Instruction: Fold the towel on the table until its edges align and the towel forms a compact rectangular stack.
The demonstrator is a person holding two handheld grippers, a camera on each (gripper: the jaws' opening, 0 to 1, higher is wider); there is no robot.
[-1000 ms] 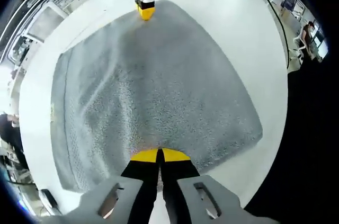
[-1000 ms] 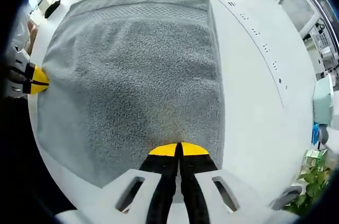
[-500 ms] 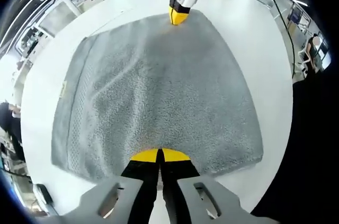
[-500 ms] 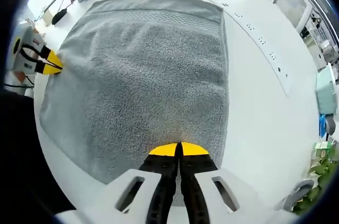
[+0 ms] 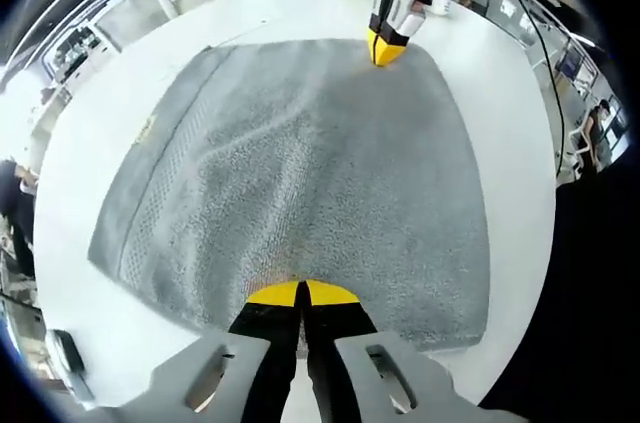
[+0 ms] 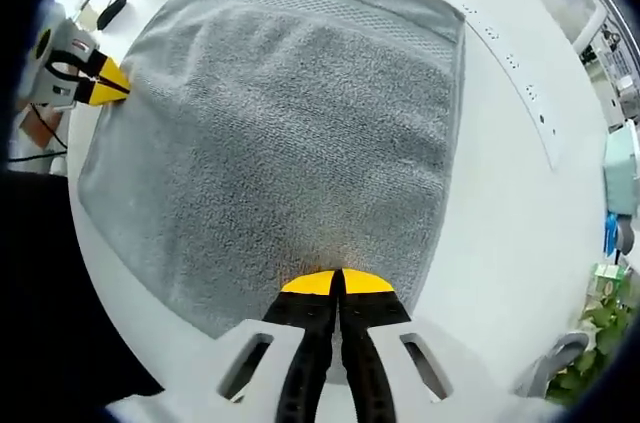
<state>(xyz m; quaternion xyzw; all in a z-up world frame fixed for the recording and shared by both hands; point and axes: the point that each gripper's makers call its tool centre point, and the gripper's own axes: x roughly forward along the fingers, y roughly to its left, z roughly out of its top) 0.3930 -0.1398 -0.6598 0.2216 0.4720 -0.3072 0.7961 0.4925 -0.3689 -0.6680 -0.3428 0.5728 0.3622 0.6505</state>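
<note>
A: Where's the towel?
B: Grey terry towel (image 5: 300,153) lies flat on the round white table (image 5: 490,73).
A: Grippers?
B: Left gripper (image 5: 301,292) and right gripper (image 6: 337,283) clamp its near edge; the pinched fabric is hidden.

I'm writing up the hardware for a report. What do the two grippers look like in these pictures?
Both look alike. The left gripper has two black jaws capped with yellow tips, rising from a light grey moulded body with slotted openings. The right gripper has the same black jaws, yellow tips and pale grey body. Seen from outside in the left gripper view, it shows a white housing above yellow tips.
</note>
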